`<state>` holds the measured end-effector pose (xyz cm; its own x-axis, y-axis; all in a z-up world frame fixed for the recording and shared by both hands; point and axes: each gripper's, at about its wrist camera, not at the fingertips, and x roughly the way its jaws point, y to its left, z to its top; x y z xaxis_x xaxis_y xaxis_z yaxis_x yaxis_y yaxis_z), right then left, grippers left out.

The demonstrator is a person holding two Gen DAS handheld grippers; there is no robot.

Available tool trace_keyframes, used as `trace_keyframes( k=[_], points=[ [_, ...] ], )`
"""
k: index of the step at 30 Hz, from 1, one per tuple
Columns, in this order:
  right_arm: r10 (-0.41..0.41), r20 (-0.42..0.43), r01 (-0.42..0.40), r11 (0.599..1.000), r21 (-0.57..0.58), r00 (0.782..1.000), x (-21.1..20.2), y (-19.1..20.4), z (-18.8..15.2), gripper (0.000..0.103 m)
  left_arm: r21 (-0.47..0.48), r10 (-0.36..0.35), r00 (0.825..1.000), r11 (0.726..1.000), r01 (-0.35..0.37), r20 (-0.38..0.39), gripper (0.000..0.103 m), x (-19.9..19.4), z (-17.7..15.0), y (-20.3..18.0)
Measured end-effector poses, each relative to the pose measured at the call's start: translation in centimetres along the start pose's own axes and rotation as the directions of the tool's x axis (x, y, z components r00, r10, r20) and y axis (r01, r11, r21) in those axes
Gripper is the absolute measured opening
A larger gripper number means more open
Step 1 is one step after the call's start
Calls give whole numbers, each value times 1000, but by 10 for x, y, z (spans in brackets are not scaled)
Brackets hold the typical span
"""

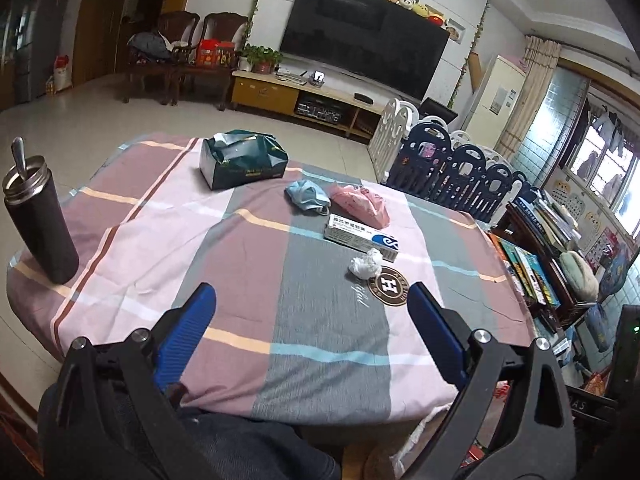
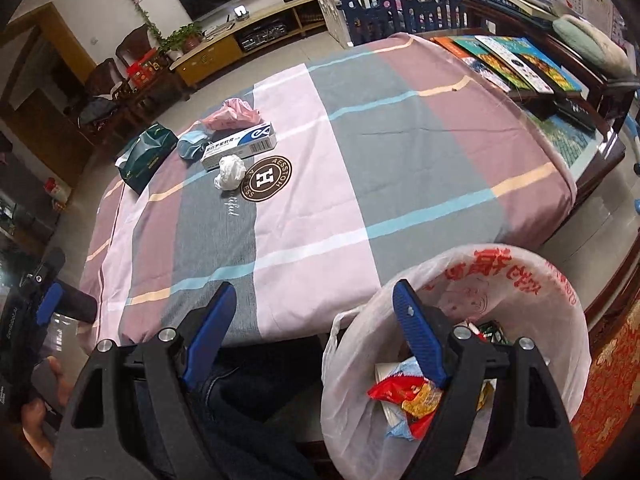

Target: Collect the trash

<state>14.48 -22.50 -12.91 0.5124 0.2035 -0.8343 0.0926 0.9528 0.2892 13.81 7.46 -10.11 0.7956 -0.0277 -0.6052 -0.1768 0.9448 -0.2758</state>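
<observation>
left tool (image 1: 312, 300) and right tool (image 2: 314, 296) both wide apart, fingers empty, pointed forward

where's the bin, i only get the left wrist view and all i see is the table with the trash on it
Observer: A trash bin lined with a white plastic bag stands at the near edge of the table, right under the right gripper.
Operator: anything in it yet
Observer: Yes, a red and yellow snack wrapper and some blue and white scraps lie inside.
Operator: is the right gripper carrying something
Observer: No, its jaws are wide open and empty.
Operator: closest trash to it
Observer: The crumpled white tissue, beside the round brown logo printed on the cloth.
</observation>
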Motion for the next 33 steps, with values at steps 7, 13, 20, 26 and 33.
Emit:
trace_keyframes(
  k=[7,13,20,26,33],
  points=[
    [121,45,-119,992,-42,992,16,31,41,79,-63,62,997,996,-66,-54,90,38,15,22],
    [123,45,-116,984,-133,991,74,79,92,79,-26,121,989,992,-124,-85,65,72,36,36],
    [42,67,-27,976,-215,997,163,131,166,79,-87,142,985,985,-150,-93,72,107,35,75],
    [-119,6,116,954,-276,993,259,162,225,79,-232,55,990,969,-84,-130,79,119,31,105],
    [-92,-136,42,942,-333,987,301,151,220,13,-228,6,983,972,-49,-185,80,133,24,99]
  ],
)
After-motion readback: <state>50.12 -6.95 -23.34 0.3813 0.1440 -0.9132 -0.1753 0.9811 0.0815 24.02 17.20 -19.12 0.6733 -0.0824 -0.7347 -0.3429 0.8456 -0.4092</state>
